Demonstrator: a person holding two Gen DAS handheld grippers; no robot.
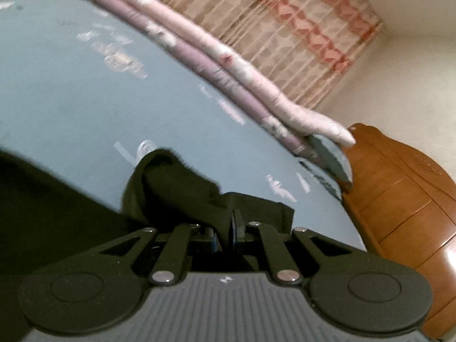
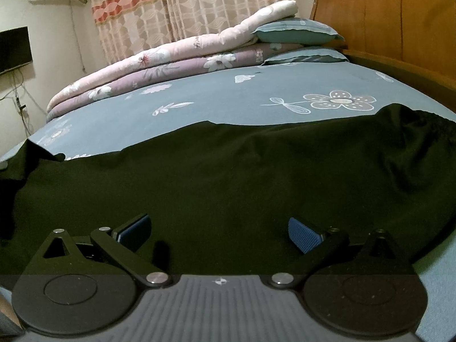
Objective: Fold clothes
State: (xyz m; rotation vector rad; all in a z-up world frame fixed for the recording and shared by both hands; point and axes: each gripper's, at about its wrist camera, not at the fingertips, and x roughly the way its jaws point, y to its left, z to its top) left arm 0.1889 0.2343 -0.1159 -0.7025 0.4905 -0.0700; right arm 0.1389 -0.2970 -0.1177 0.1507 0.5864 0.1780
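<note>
your left gripper (image 1: 232, 222) has its jaws pinched on a bunched fold of the soft black garment (image 2: 228, 176), lower centre; your right gripper (image 2: 219, 232) hovers jaws wide, empty, above the cloth spread over the floral blue-grey bedsheet (image 2: 216, 97).

folded quilts (image 2: 159, 65); pillows (image 2: 296, 32); wooden headboard (image 2: 384, 17); patterned curtain (image 2: 176, 8)

The black cloth garment (image 2: 228, 176) is matt, lying on a blue-grey printed cotton-like bedsheet (image 2: 216, 97). The orange-brown wooden headboard (image 2: 384, 22) is glossy and smooth. The right gripper's ribbed blue pads (image 2: 303, 235) look rubbery on matt black plastic links.
</note>
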